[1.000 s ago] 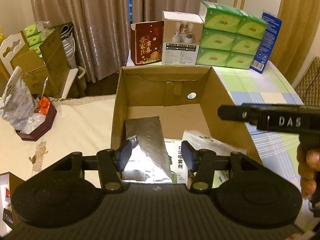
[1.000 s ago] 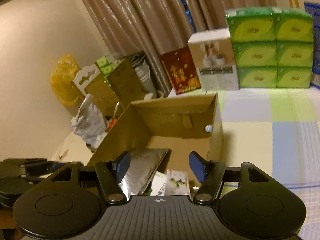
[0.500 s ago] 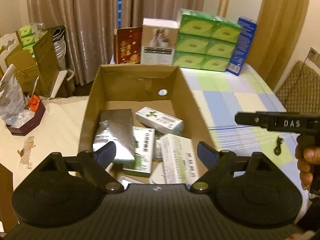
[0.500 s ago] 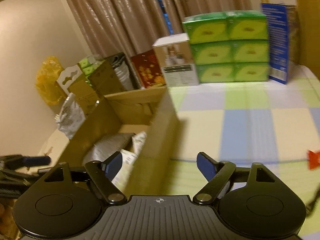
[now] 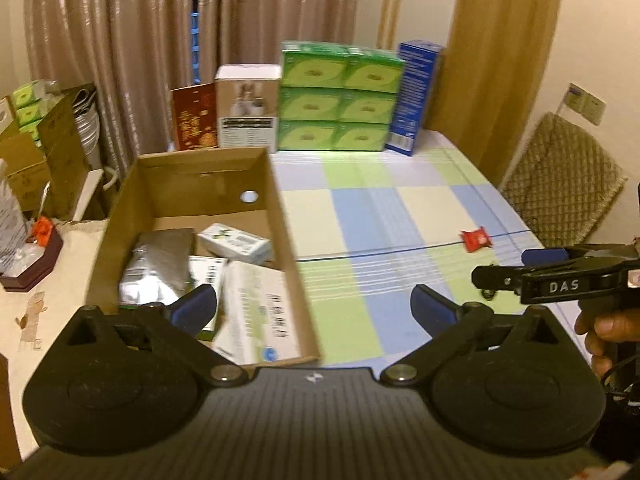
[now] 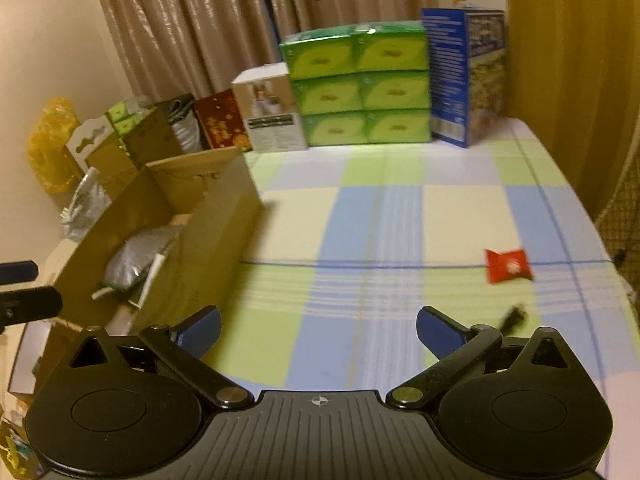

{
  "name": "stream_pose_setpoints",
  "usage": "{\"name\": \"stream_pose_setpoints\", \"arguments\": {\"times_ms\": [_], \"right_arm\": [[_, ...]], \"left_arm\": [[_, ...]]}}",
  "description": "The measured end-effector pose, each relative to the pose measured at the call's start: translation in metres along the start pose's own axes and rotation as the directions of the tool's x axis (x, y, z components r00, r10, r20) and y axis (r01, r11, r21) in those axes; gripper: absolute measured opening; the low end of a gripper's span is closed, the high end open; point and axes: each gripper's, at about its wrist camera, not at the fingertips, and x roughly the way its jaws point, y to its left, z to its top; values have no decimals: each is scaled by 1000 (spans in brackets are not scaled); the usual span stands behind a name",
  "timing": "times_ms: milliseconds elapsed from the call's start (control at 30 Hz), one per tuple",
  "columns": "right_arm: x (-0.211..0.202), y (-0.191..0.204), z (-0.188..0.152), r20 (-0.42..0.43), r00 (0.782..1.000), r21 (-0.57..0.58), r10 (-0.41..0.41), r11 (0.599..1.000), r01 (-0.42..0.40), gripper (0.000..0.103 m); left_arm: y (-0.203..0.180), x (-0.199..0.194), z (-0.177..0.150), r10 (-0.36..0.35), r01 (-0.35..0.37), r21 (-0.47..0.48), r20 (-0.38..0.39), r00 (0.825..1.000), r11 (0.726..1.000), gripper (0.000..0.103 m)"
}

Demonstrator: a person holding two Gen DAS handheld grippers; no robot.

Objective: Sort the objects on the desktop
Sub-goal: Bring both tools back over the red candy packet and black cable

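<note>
An open cardboard box sits on the left of the checked tablecloth, holding a silver foil pouch and several white-and-green medicine boxes. A small red packet lies on the cloth to the right, with a small dark object just in front of it. My left gripper is open and empty, over the box's right wall. My right gripper is open and empty above the cloth, left of the packet; it also shows at the left wrist view's right edge, held by a hand.
Green tissue packs, a blue carton, a white box and a red box line the table's far edge before curtains. A woven chair stands right. Cartons and bags crowd the left.
Both grippers have opened wider and swung right, away from the box interior toward the open tablecloth. The red packet has come into full view.
</note>
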Motion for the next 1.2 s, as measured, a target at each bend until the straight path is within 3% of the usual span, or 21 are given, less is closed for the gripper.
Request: {"name": "stream_pose_setpoints", "arguments": {"times_ms": [233, 667, 1033, 1200], "right_arm": [[-25, -46, -25, 4, 998, 19, -63, 998, 63, 101], [-56, -173, -57, 13, 975, 210, -224, 954, 216, 101], [-27, -217, -52, 5, 972, 171, -235, 958, 231, 101], [-9, -236, -40, 14, 974, 150, -226, 964, 221, 101]], "left_arm": [[-45, 8, 1, -65, 65, 27, 3, 998, 997, 102], [-126, 81, -12, -160, 168, 111, -77, 984, 980, 101], [-171, 156, -16, -179, 200, 174, -130, 975, 964, 100], [-190, 188, -17, -198, 226, 207, -150, 969, 952, 94]]}}
